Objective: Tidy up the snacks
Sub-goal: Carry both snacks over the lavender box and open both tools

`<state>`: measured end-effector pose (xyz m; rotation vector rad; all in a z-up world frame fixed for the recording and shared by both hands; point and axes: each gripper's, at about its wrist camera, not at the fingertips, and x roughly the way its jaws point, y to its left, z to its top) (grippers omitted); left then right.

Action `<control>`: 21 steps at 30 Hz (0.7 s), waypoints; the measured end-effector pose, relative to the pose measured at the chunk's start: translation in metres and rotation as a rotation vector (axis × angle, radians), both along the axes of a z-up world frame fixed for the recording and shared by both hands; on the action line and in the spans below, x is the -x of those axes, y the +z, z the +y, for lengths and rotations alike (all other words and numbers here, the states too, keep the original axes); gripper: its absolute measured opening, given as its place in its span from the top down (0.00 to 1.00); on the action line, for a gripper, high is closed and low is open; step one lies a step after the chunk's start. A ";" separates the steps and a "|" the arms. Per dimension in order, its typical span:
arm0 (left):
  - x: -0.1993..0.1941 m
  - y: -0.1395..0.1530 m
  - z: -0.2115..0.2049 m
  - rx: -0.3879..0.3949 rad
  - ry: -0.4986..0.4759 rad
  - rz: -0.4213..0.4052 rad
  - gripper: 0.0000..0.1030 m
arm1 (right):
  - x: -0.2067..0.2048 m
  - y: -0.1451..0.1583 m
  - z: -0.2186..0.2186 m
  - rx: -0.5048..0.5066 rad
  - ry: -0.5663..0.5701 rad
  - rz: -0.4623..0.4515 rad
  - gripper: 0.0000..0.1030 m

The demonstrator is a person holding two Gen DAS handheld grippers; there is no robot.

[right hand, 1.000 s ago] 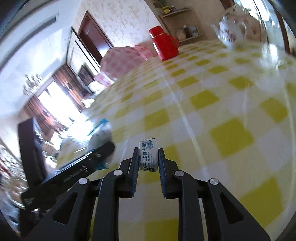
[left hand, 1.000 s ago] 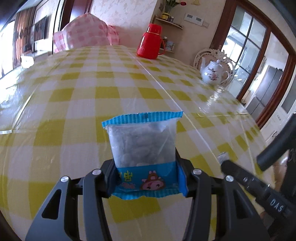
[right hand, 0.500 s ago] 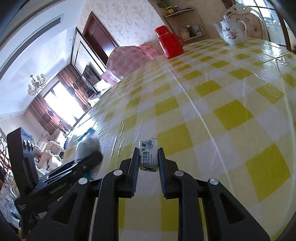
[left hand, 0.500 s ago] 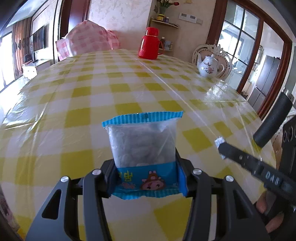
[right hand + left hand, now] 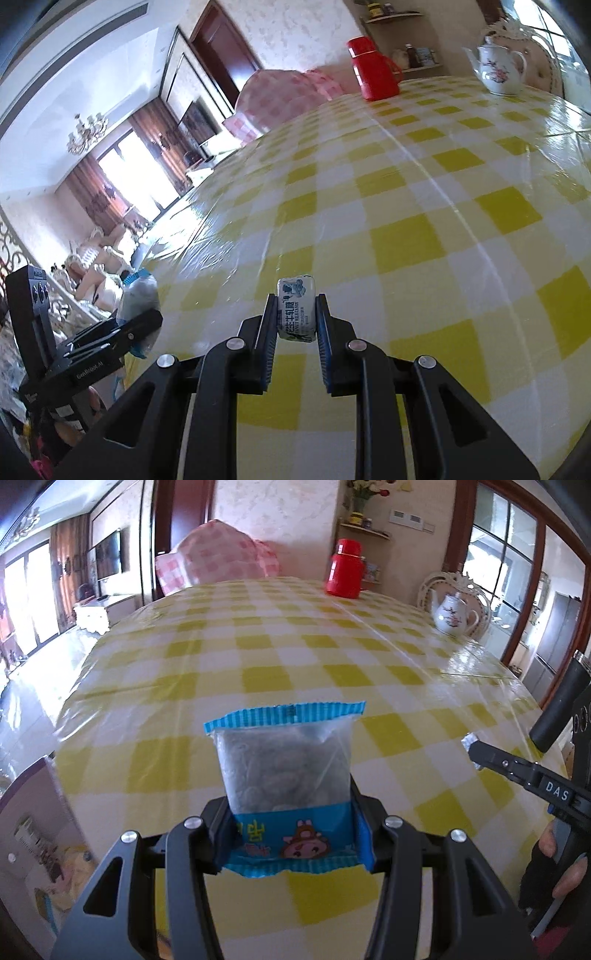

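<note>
My left gripper (image 5: 291,834) is shut on a clear snack bag with blue ends and a cartoon pig (image 5: 286,775), held upright above the near edge of the yellow-checked table (image 5: 295,657). My right gripper (image 5: 296,317) is shut on a small white wrapped milk candy (image 5: 296,308), held above the table's near part. The right gripper with the candy tip (image 5: 470,743) shows at the right of the left wrist view. The left gripper (image 5: 146,325) with the snack bag (image 5: 140,295) shows at the lower left of the right wrist view.
A red thermos (image 5: 345,568) stands at the table's far side and a white floral teapot (image 5: 454,616) at the far right. A pink checked cushion (image 5: 218,557) lies beyond the far edge. A printed box or card (image 5: 37,849) sits below the table's left edge.
Both grippers have drawn back toward the table's near edge and risen, each still holding its snack. More of the room and the near left edge now show.
</note>
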<state>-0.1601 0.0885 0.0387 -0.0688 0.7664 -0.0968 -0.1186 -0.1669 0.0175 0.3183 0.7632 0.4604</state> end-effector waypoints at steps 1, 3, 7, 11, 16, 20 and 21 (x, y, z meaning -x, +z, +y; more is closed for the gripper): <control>0.003 0.000 0.006 0.002 0.004 0.000 0.50 | 0.000 0.000 0.003 0.004 0.004 0.001 0.80; 0.008 0.000 0.015 0.003 0.016 -0.002 0.50 | 0.001 0.000 0.011 0.011 0.017 0.006 0.80; 0.017 -0.004 0.030 -0.008 0.014 0.012 0.50 | 0.003 0.000 0.029 0.030 0.051 0.012 0.80; 0.028 -0.005 0.042 -0.038 -0.002 0.033 0.50 | 0.009 0.001 0.059 0.057 0.113 0.019 0.80; 0.050 -0.002 0.061 -0.138 -0.012 0.050 0.50 | 0.038 0.013 0.136 0.121 0.327 -0.025 0.80; 0.071 -0.001 0.098 -0.161 0.047 0.067 0.50 | 0.064 0.017 0.194 0.186 0.475 -0.056 0.80; 0.078 -0.002 0.110 -0.170 0.071 0.076 0.50 | 0.072 0.016 0.212 0.206 0.521 -0.052 0.80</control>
